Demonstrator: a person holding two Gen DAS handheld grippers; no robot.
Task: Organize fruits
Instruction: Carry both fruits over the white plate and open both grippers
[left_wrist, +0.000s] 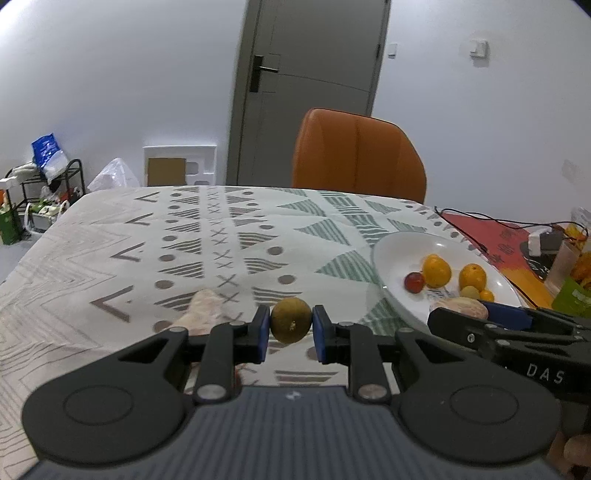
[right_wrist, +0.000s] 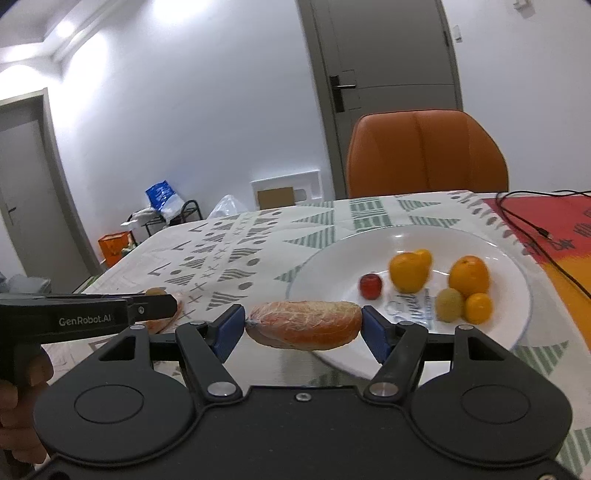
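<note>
I'm mid-carry: left hand-held gripper (left_wrist: 291, 328) clamps a round brownish-green fruit (left_wrist: 291, 320), right hand-held gripper (right_wrist: 303, 329) clamps a plastic-wrapped orange fruit wedge (right_wrist: 303, 323) by the white round plate (right_wrist: 509, 269); next, lower and release both there.

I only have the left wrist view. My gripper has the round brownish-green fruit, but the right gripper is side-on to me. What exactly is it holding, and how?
Observer: The right gripper is shut on a plastic-wrapped orange segment, with one blue pad at each end.
Operator: Is it over the plate yet?
Observer: Barely. Only its right end overlaps the near rim of the white plate, and it is held clear of it.
Operator: Anything under my gripper?
Observer: A second wrapped piece lies on the tablecloth, just below the left gripper and its round fruit.
</note>
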